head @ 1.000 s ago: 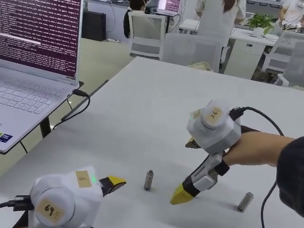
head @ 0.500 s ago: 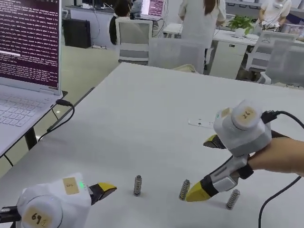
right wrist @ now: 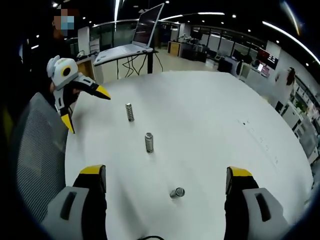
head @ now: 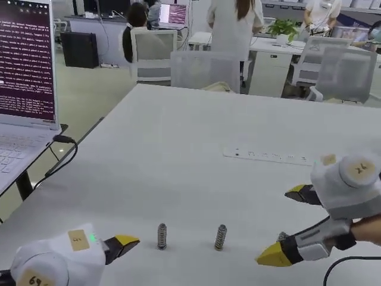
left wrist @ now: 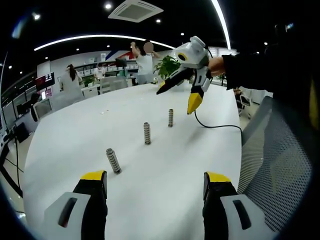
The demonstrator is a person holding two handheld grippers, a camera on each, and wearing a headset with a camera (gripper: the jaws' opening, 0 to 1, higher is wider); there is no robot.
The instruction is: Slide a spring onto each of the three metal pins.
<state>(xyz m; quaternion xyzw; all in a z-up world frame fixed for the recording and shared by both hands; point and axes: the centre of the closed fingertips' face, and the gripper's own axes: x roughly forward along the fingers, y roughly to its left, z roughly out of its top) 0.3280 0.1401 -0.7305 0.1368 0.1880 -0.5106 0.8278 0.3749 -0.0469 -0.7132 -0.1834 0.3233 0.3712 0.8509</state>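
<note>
Left gripper (left wrist: 155,176): rounded white housing, black jaws with grey slotted side plates and yellow tips. The top carries a round tan sticker (head: 40,278) handwritten "69", a square tan label (head: 78,239) and a lit green lamp (head: 92,239).

Right gripper (head: 282,224): same white housing, black-and-grey jaws and yellow tips. Its tan disc (head: 362,171) bears handwriting that is not legible. A black cable (head: 348,260) leaves it at the near right.

Person: dark sleeve (left wrist: 250,67) on the arm holding the right gripper.

I take the middle spring (head: 221,237) on the table (head: 178,155) as my mark: left spring (head: 162,236) beside it, right spring (right wrist: 176,192) opposite, power strip (head: 268,156) behind, laptop (head: 18,137) far left.
</note>
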